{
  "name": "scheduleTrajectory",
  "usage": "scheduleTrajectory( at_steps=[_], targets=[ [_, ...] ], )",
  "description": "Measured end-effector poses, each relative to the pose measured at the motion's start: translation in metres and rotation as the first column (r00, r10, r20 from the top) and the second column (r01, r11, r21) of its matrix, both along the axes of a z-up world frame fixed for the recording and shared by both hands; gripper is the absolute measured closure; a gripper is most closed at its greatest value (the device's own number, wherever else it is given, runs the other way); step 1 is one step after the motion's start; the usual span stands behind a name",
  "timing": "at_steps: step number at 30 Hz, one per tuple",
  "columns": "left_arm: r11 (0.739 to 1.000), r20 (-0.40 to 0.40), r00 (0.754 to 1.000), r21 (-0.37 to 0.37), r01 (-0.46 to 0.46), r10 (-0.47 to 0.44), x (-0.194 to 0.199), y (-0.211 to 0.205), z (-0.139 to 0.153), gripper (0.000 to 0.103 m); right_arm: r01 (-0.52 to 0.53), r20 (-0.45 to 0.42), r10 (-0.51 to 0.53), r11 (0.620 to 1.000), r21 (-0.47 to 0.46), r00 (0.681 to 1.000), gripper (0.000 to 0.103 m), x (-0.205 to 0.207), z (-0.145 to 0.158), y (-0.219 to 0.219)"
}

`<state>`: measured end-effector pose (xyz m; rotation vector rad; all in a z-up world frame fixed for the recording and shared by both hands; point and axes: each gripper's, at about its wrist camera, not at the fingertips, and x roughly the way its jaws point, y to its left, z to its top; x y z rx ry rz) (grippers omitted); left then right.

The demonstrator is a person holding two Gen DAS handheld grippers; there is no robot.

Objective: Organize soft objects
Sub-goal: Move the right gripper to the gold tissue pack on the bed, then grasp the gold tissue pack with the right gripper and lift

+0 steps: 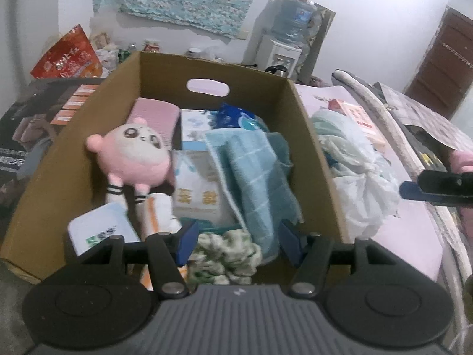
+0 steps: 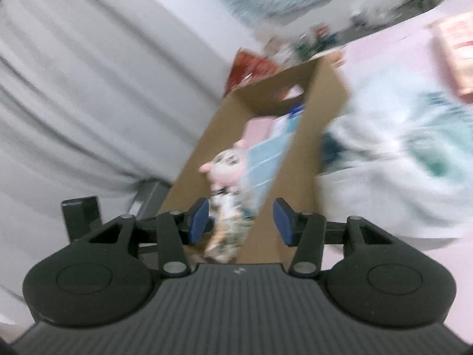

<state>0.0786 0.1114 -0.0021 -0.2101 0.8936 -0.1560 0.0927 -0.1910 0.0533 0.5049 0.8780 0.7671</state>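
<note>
Left wrist view first: hovering the left gripper (image 1: 236, 238) over the near edge of the open brown cardboard box (image 1: 310, 136) filling mid-frame, jaws spread wide with nothing pinched. Sitting right between the blue pads (image 1: 186, 241), low centre of frame, a crumpled green-and-white patterned cloth (image 1: 227, 261), looking loose rather than gripped. Already lying in the box: a round pink-and-white plush toy with striped legs (image 1: 134, 155) at centre left, a folded light-blue checked towel (image 1: 254, 174) draping down the middle, plus white paper tissue packs (image 1: 201, 189) underneath. Waiting outside the box at right on the pink surface, a pale green cloth bundled in a white plastic bag (image 1: 351, 159). Poking in at the far right edge, the dark tip of the right gripper (image 1: 409, 190).

Right wrist view, heavily motion-blurred: pointing the right gripper (image 2: 241, 220) down the length of the same box (image 2: 322, 100), jaws apart and empty. Same plush (image 2: 224, 167) and blue towel (image 2: 266, 153) showing inside, bagged bundle (image 2: 414, 159) smearing across the right half.

For doing this step well, probably: clearing the left jaws straight up so the patterned cloth isn't snagging, then pinching the bagged bundle at its knot rather than the thin plastic, and dropping it toward the emptier far right corner instead of burying the plush.
</note>
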Motion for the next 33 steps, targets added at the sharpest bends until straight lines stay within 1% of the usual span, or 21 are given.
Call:
scheduleTrajectory(
  at_steps=[2, 3, 4, 6, 7, 8, 9, 11, 12, 14, 16, 17, 18, 19, 24, 26, 27, 28, 29, 31, 33],
  targets=[
    [1.000, 0.003, 1.000, -0.011, 0.001, -0.001, 0.001, -0.005, 0.001, 0.034, 0.072, 0.031, -0.071, 0.997, -0.029, 0.997, 0.050, 0.000, -0.002, -0.030],
    [1.000, 0.009, 1.000, -0.016, -0.001, 0.001, 0.001, -0.008, 0.002, 0.029, 0.114, 0.048, -0.111, 0.992, -0.049, 0.993, 0.049, 0.000, -0.003, -0.043],
    [1.000, 0.013, 1.000, -0.018, -0.004, 0.004, 0.001, -0.011, 0.003, 0.026, 0.160, 0.065, -0.156, 0.985, -0.068, 0.986, 0.048, 0.001, -0.004, -0.059],
    [1.000, 0.023, 1.000, -0.016, -0.010, 0.010, 0.001, -0.017, 0.005, 0.017, 0.247, 0.102, -0.237, 0.964, -0.103, 0.966, 0.044, 0.006, -0.006, -0.088],
    [1.000, 0.028, 1.000, -0.010, -0.014, 0.014, 0.001, -0.021, 0.006, 0.015, 0.287, 0.113, -0.275, 0.951, -0.116, 0.955, 0.040, 0.009, -0.008, -0.102],
    [1.000, 0.029, 0.999, -0.002, -0.018, 0.018, 0.002, -0.025, 0.006, 0.011, 0.326, 0.119, -0.312, 0.937, -0.127, 0.943, 0.036, 0.015, -0.011, -0.116],
    [1.000, 0.032, 0.999, 0.006, -0.025, 0.025, 0.002, -0.028, 0.007, 0.009, 0.364, 0.125, -0.349, 0.922, -0.132, 0.929, 0.034, 0.022, -0.014, -0.131],
    [0.999, 0.042, 0.998, 0.021, -0.037, 0.036, 0.003, -0.034, 0.008, 0.008, 0.420, 0.133, -0.403, 0.896, -0.143, 0.906, 0.028, 0.035, -0.021, -0.153],
    [0.999, 0.043, 0.998, 0.028, -0.045, 0.044, 0.004, -0.037, 0.008, 0.007, 0.436, 0.132, -0.419, 0.887, -0.151, 0.898, 0.026, 0.044, -0.027, -0.163],
    [0.998, 0.042, 0.997, 0.031, -0.060, 0.058, 0.005, -0.039, 0.008, 0.007, 0.462, 0.082, -0.455, 0.872, -0.163, 0.887, 0.025, 0.065, -0.041, -0.177],
    [0.997, 0.041, 0.997, 0.026, -0.067, 0.066, 0.005, -0.041, 0.008, 0.007, 0.480, -0.005, -0.489, 0.859, -0.180, 0.872, 0.025, 0.087, -0.060, -0.187],
    [0.997, 0.038, 0.997, 0.024, -0.071, 0.070, 0.006, -0.042, 0.008, 0.007, 0.502, -0.053, -0.522, 0.840, -0.206, 0.851, 0.025, 0.099, -0.071, -0.192],
    [0.997, 0.036, 0.996, 0.019, -0.079, 0.078, 0.006, -0.042, 0.008, 0.007, 0.512, -0.078, -0.541, 0.827, -0.233, 0.838, 0.025, 0.110, -0.078, -0.191],
    [0.996, 0.036, 0.996, 0.013, -0.084, 0.084, 0.006, -0.042, 0.008, 0.007, 0.513, -0.090, -0.549, 0.819, -0.258, 0.831, 0.025, 0.119, -0.084, -0.188],
    [0.995, 0.039, 0.995, 0.008, -0.095, 0.095, 0.003, -0.040, 0.011, 0.007, 0.478, -0.112, -0.551, 0.793, -0.377, 0.827, 0.025, 0.164, -0.106, -0.168],
    [0.995, 0.046, 0.994, 0.012, -0.101, 0.101, 0.001, -0.038, 0.012, 0.007, 0.463, -0.110, -0.551, 0.779, -0.422, 0.827, 0.026, 0.175, -0.110, -0.158],
    [0.994, 0.049, 0.993, 0.011, -0.108, 0.107, -0.001, -0.035, 0.013, 0.007, 0.454, -0.100, -0.546, 0.772, -0.445, 0.832, 0.026, 0.180, -0.111, -0.153],
    [0.993, 0.051, 0.992, 0.008, -0.114, 0.113, -0.003, -0.033, 0.014, 0.007, 0.445, -0.074, -0.536, 0.763, -0.469, 0.841, 0.028, 0.183, -0.113, -0.148],
    [0.993, 0.052, 0.992, 0.003, -0.119, 0.118, -0.005, -0.030, 0.015, 0.007, 0.441, -0.046, -0.531, 0.746, -0.499, 0.846, 0.034, 0.183, -0.112, -0.143],
    [0.992, 0.058, 0.991, -0.010, -0.124, 0.124, -0.008, -0.024, 0.017, 0.007, 0.438, -0.008, -0.529, 0.712, -0.549, 0.849, 0.040, 0.181, -0.111, -0.135],
    [0.992, 0.065, 0.990, -0.019, -0.127, 0.128, -0.013, -0.019, 0.017, 0.007, 0.435, 0.018, -0.516, 0.703, -0.563, 0.857, 0.042, 0.176, -0.109, -0.132]
  ],
)
